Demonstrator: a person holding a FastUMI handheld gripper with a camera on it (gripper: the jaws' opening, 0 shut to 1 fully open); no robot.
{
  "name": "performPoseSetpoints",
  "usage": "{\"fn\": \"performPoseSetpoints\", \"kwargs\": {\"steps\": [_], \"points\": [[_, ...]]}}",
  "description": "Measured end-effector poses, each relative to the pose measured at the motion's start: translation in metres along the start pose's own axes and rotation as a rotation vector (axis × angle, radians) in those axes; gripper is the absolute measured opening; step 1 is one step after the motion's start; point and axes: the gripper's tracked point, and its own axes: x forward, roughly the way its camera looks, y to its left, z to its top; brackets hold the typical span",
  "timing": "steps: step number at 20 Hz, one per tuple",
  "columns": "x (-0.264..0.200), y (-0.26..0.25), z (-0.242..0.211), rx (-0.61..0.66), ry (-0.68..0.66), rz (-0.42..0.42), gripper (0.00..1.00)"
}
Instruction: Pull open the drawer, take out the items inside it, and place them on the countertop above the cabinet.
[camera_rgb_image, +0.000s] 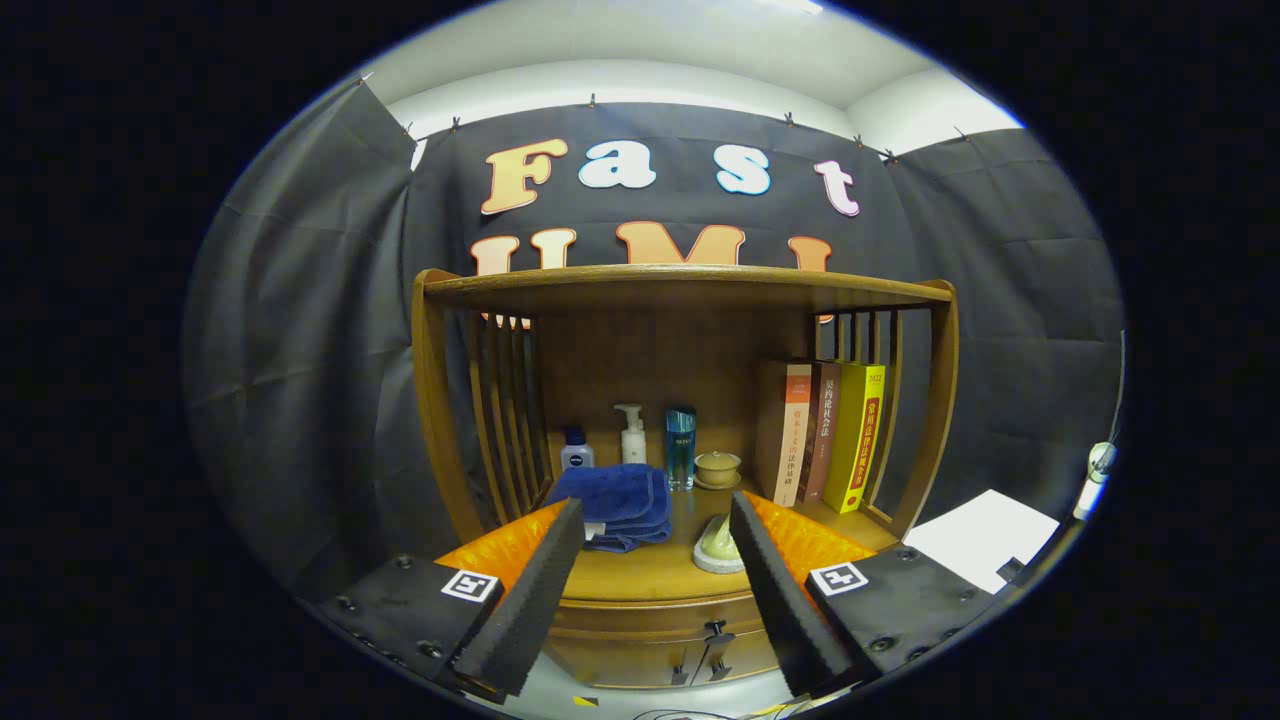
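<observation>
We hold the gripper (655, 530) in front of the wooden cabinet (680, 450), its two fingers spread wide apart and pinching nothing. Between the fingers we see the countertop (640, 575), and just below its front edge sits the drawer (640, 620), closed, with a small dark handle (716, 632) at its middle. What lies inside the drawer we cannot tell.

On the countertop, a folded blue towel (615, 505) rests just beyond the left finger, and a pale dish with a cone-shaped piece (716, 545) sits beside the right finger. Behind the towel stand a small blue-capped bottle (577, 450), a white pump bottle (632, 435) and a tall blue bottle (681, 447). Right of those is a small lidded cup (717, 468), then three upright books (820, 435) against the cabinet's slatted side.
</observation>
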Motion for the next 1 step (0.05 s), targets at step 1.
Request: {"fn": "performPoseSetpoints", "kwargs": {"steps": [1], "points": [[0.0006,0.0021,-0.0005,-0.002,0.001,0.003,0.97]]}}
